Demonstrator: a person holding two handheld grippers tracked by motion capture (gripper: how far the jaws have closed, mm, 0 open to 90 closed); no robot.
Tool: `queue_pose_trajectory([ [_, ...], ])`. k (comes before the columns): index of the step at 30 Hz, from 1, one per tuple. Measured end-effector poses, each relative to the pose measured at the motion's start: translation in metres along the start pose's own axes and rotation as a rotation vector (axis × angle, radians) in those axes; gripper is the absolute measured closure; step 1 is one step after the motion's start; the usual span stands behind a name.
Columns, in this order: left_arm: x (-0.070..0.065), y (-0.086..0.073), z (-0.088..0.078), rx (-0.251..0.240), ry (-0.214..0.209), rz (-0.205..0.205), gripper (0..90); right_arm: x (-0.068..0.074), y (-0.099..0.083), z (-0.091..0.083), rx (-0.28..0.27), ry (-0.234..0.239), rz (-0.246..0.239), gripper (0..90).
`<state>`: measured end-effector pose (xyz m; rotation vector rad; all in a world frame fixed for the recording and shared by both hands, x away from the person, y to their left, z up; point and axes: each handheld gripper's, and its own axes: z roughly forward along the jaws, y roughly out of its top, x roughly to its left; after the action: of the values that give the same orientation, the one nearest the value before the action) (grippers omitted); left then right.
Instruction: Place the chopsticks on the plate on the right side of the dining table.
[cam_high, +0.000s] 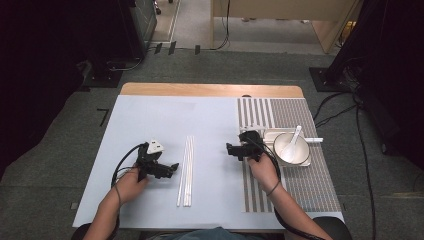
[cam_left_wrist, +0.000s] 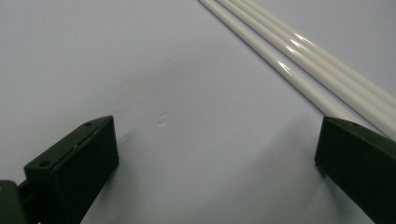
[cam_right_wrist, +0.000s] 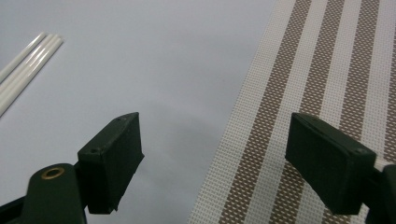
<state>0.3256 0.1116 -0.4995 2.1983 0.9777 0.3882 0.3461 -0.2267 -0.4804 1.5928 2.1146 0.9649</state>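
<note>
White glossy chopsticks lie mid-counter, toward its near edge; I judge them light, stiff, slippery. My left hand-held gripper stands released beside them; I would pinch mid-length.

The chopsticks lie side by side mid-table, between the left gripper and the right gripper. Right of them lies a placemat; on it rests a tray bearing a bowl with a spoon in it.
</note>
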Motion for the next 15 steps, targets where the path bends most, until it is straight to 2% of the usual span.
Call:
queue_pose_trajectory([
  [7,0.000,0.000,0.000,0.000,0.000,0.000,0.0,0.009,-0.006,0.000,-0.003,0.035,-0.062,19.5],
  [15,0.000,0.000,0.000,0.000,0.000,0.000,0.0,0.028,-0.017,0.000,0.009,0.088,-0.178,19.9],
])
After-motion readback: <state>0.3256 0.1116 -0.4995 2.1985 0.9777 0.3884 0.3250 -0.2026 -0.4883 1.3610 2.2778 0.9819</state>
